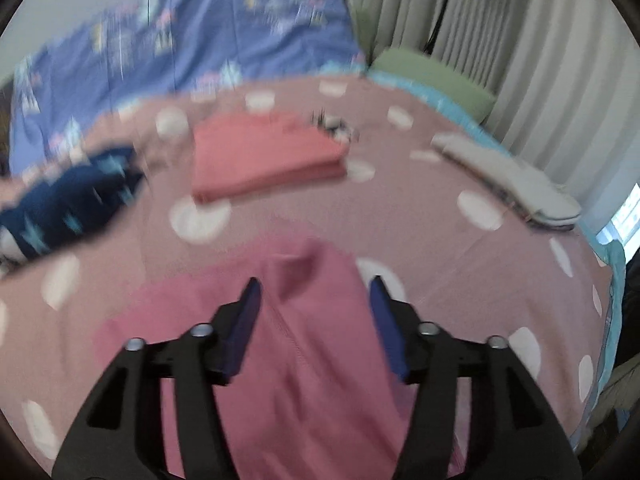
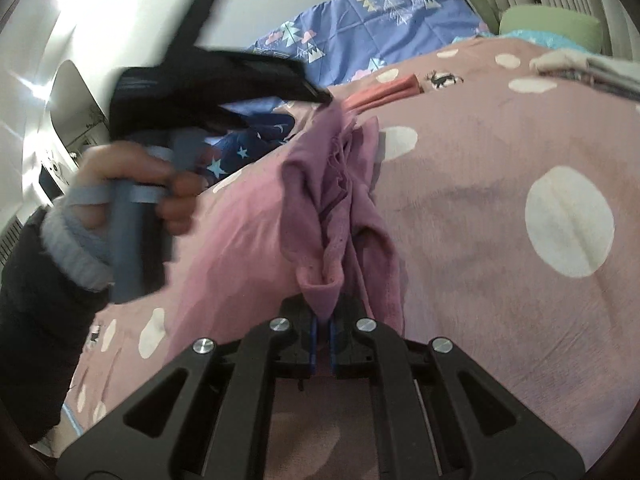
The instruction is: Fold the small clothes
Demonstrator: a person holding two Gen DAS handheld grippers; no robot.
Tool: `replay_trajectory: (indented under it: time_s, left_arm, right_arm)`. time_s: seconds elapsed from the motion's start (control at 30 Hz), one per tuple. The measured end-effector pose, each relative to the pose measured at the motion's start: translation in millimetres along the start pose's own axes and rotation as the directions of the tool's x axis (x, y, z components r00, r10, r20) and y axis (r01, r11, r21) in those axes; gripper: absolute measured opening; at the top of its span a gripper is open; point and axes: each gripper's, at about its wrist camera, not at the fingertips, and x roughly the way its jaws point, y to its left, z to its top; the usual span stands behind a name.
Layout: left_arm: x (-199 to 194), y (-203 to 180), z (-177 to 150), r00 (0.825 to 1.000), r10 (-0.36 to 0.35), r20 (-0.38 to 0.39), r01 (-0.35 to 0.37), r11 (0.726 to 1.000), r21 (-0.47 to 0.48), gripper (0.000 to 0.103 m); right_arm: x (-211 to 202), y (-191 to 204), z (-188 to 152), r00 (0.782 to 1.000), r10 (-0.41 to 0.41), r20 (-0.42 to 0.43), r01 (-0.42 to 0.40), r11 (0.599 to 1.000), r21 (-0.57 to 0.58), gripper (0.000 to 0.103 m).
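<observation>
A small pink garment (image 1: 280, 340) lies on the dotted pink bedspread (image 1: 460, 240) in the left wrist view. My left gripper (image 1: 316, 292) is open just above it, one finger on each side. In the right wrist view the same pink garment (image 2: 336, 200) hangs bunched. My right gripper (image 2: 323, 320) is shut on its lower edge. The left gripper (image 2: 320, 98) shows there too, held by a hand at the garment's upper end; whether it touches the cloth I cannot tell.
A folded coral garment (image 1: 264, 156) lies further back on the bed. A dark blue starred garment (image 1: 68, 204) lies at the left. Folded grey-white clothes (image 1: 516, 176) lie by the right edge. A blue patterned quilt (image 1: 200, 48), a green pillow (image 1: 432, 76) and curtains (image 1: 520, 40) are behind.
</observation>
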Motion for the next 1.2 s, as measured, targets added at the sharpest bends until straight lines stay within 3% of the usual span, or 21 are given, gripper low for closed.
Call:
replay_trajectory:
  time_s: [0.07, 0.17, 0.33, 0.53, 0.67, 0.77, 0.9, 1.0, 1.07, 1.2]
  left_arm:
    - [-34.5, -0.5, -7.7, 0.997, 0.03, 0.072, -0.033, 0.999, 0.042, 0.067]
    - [-69.9, 1.5, -38.3, 0.994, 0.044, 0.103, -0.053, 0.995, 0.084, 0.074]
    - [-95.0, 9.7, -124.8, 0.992, 0.124, 0.028, -0.127, 0.98, 0.154, 0.076]
    - [-106.6, 19.6, -203.2, 0.982, 0.18, -0.058, -0.171, 0.976, 0.135, 0.077]
    - [-113.8, 22.1, -217.6, 0.99, 0.128, -0.062, -0.122, 0.988, 0.096, 0.077]
    - [-113.7, 12.2, -221.2, 0.992, 0.119, -0.051, -0.111, 0.984, 0.138, 0.077]
    - [-102.4, 8.0, -222.7, 0.982, 0.184, -0.052, -0.174, 0.973, 0.153, 0.077]
    - [-101.5, 20.9, -220.1, 0.974, 0.218, -0.052, -0.214, 0.973, 0.087, 0.077]
    - [-107.2, 35.9, -221.7, 0.98, 0.191, -0.053, -0.191, 0.981, 0.019, 0.077]
    - [-107.4, 42.7, -231.8, 0.98, 0.174, -0.097, -0.174, 0.985, 0.004, 0.075]
  right_arm:
    - [1.1, -5.5, 0.5, 1.0, 0.024, -0.009, -0.024, 0.999, 0.025, 0.004]
    - [1.2, -10.4, 0.8, 0.998, 0.056, -0.018, -0.055, 0.997, 0.056, 0.005]
    - [3.6, -21.6, 0.4, 0.993, 0.107, -0.045, -0.1, 0.986, 0.13, 0.005]
    - [3.1, -23.3, 2.2, 0.99, 0.131, -0.057, -0.12, 0.977, 0.174, 0.005]
    - [-0.3, -21.4, 5.9, 0.987, 0.151, -0.052, -0.138, 0.971, 0.195, 0.005]
    - [-2.7, -19.7, 7.5, 0.986, 0.158, -0.052, -0.144, 0.968, 0.204, 0.005]
    - [-3.6, -17.5, 9.8, 0.983, 0.177, -0.047, -0.163, 0.964, 0.212, 0.005]
    - [-10.6, -21.4, 12.7, 0.974, 0.226, -0.026, -0.213, 0.946, 0.243, 0.005]
    - [-10.8, -31.5, 11.5, 0.981, 0.188, -0.051, -0.169, 0.953, 0.252, 0.005]
    - [0.7, -46.6, -5.4, 0.984, 0.108, -0.145, -0.071, 0.969, 0.238, 0.005]
